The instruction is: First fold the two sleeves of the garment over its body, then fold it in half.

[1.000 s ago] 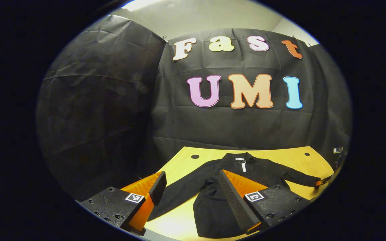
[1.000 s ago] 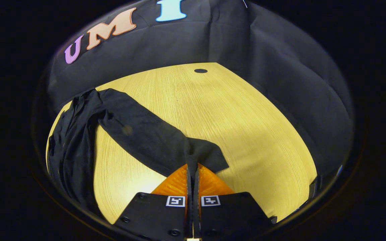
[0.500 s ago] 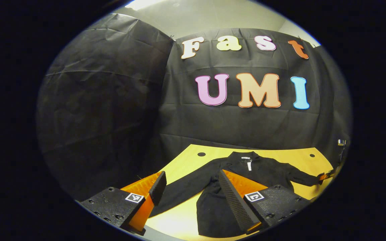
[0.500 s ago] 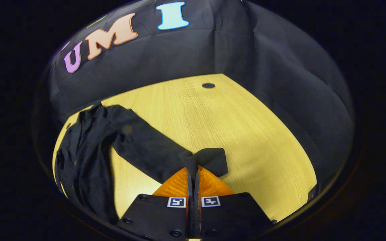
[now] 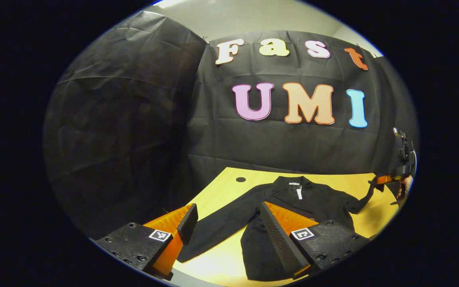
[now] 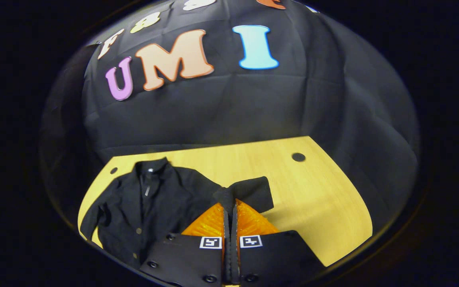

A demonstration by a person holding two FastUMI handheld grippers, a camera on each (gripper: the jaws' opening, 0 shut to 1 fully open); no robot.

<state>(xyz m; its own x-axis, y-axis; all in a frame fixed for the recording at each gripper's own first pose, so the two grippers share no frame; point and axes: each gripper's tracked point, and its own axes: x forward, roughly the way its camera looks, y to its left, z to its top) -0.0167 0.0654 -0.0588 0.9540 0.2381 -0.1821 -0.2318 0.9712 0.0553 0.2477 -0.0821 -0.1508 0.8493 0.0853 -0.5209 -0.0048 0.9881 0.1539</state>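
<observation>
1. The right gripper point(image 6: 229, 207) has its jaws pressed together on the cuff of the right sleeve point(image 6: 249, 191), held clear of the table point(image 6: 325, 207).
2. The left gripper point(image 5: 225, 223) has its jaws spread, holding nothing.
3. The black garment point(image 5: 293, 199) lies flat on the table, just ahead of the left jaws, with its left sleeve point(image 5: 217, 229) reaching between them.

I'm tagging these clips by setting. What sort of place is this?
Most likely a staged recording booth, not a home: black cloth walls enclose a bare wooden table, where a black garment lies while handheld grippers work on it.
</observation>
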